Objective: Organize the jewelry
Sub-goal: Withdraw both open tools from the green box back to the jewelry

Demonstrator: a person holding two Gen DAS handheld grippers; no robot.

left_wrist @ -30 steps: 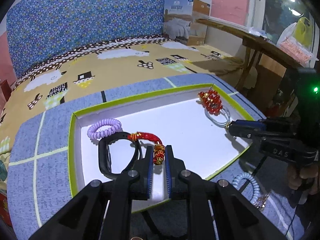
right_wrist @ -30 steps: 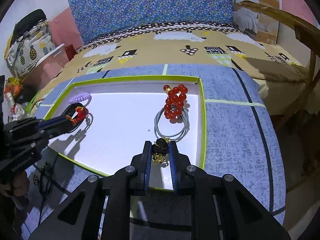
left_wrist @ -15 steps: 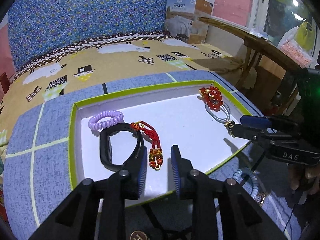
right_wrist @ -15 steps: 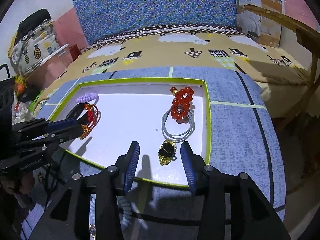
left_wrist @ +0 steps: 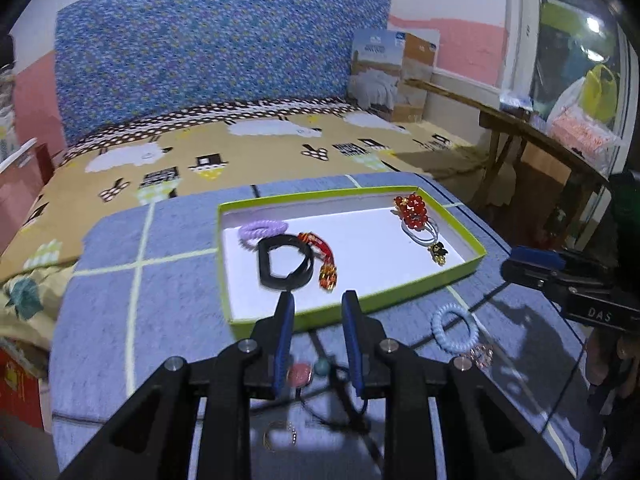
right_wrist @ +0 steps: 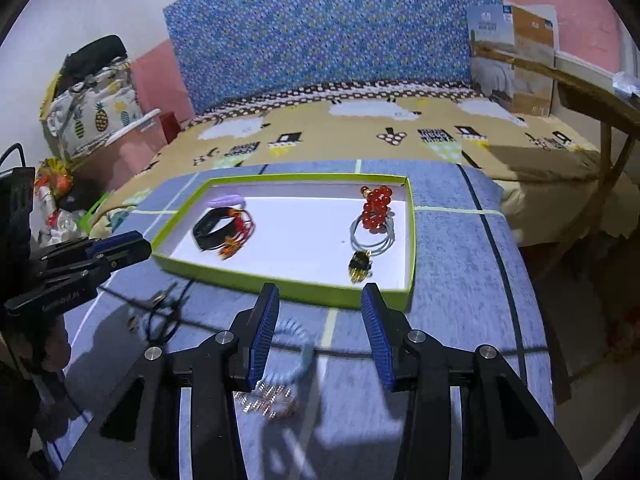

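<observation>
A green-rimmed white tray (left_wrist: 460, 276) (right_wrist: 280, 292) holds a purple coil tie (left_wrist: 262, 230), a black band (left_wrist: 284, 262), a red-gold tassel (left_wrist: 324, 260), a red bead bracelet (right_wrist: 374, 210), a grey ring (right_wrist: 372, 240) and a gold-black charm (right_wrist: 359, 266). My left gripper (left_wrist: 318, 304) is open and empty, just in front of the tray's near rim. My right gripper (right_wrist: 318, 296) is open and empty, near the rim too. A pale blue coil tie (left_wrist: 455, 329) (right_wrist: 296, 356), a pink trinket (left_wrist: 478, 354) (right_wrist: 268, 398), a pink disc (left_wrist: 300, 372) and a black cord (right_wrist: 164, 316) lie on the blue mat outside the tray.
The tray sits on a blue mat (left_wrist: 132, 304) over a sheep-print bed (left_wrist: 260, 148). A wooden table (left_wrist: 532, 136) stands to the right. A pineapple-print bag (right_wrist: 92, 116) sits at the left. A small gold ring (left_wrist: 280, 436) lies near me.
Both grippers opened, let go of the tassel and the charm inside the tray, then pulled back and up to the tray's near side.
</observation>
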